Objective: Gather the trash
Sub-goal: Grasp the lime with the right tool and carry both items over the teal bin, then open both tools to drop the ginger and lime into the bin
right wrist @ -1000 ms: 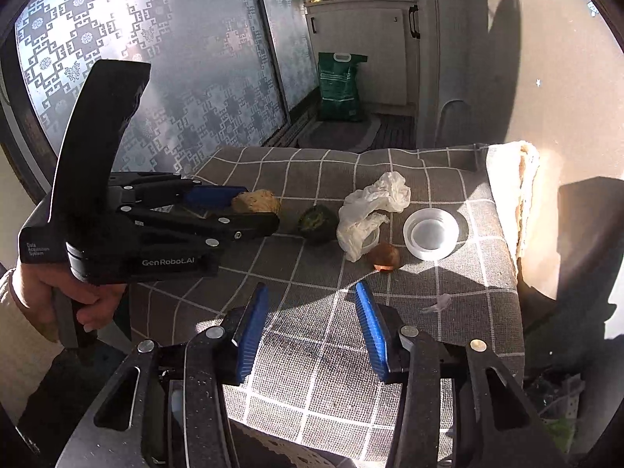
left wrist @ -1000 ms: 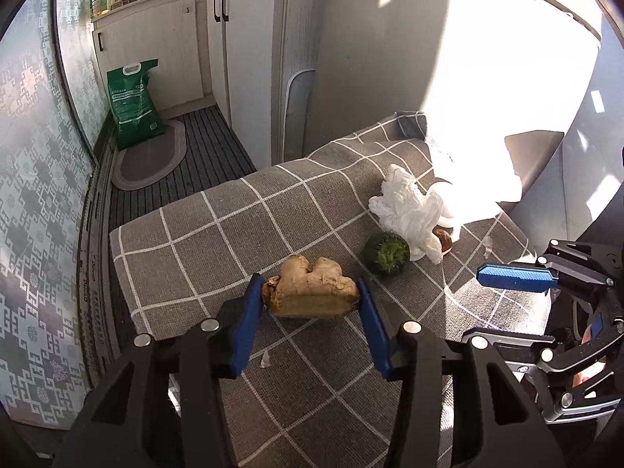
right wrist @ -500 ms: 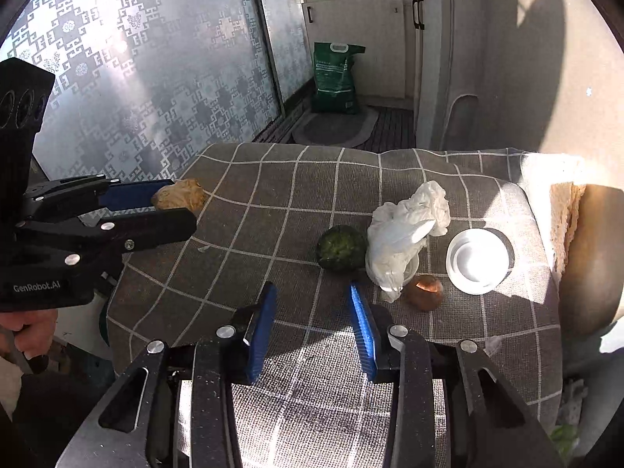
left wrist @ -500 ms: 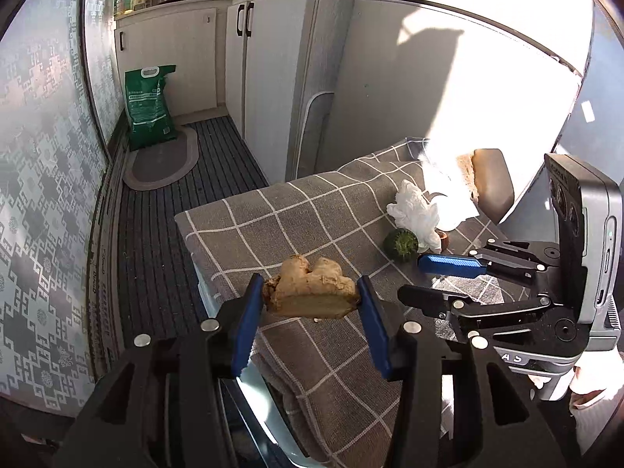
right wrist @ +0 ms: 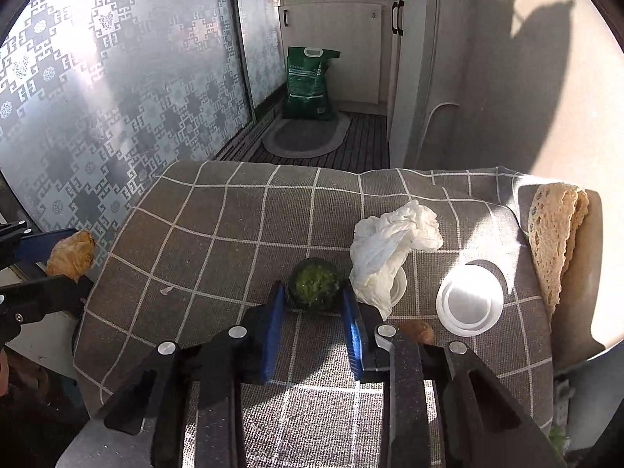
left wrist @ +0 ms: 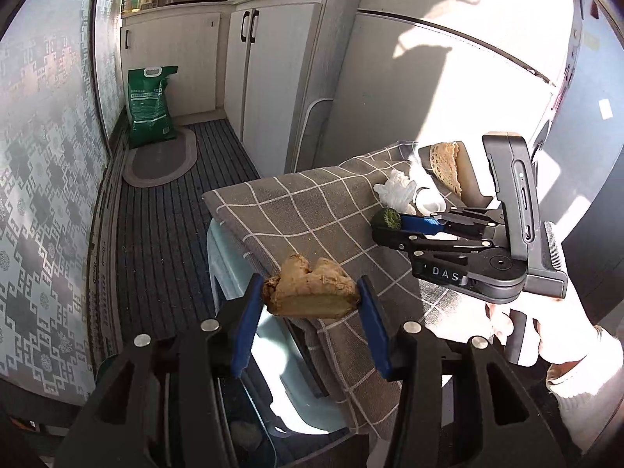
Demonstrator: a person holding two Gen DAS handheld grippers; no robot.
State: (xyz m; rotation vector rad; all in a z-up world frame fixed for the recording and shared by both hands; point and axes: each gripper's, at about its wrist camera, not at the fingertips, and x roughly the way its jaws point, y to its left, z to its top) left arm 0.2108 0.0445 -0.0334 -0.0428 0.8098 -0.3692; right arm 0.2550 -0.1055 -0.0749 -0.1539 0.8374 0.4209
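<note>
Checked cloth covers the table; left gripper clamps ginger, right gripper gapes around avocado.

Grey cloth with a white grid; tan ginger piece between blue fingers; dark green round scrap; white crumpled bag; green sack far off.

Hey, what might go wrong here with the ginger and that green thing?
The left gripper pinches the ginger only at its ends, beyond the table edge, so it might slip and fall. The right gripper straddles the green scrap with one finger beside the white tissue, so closing might snag it.
</note>
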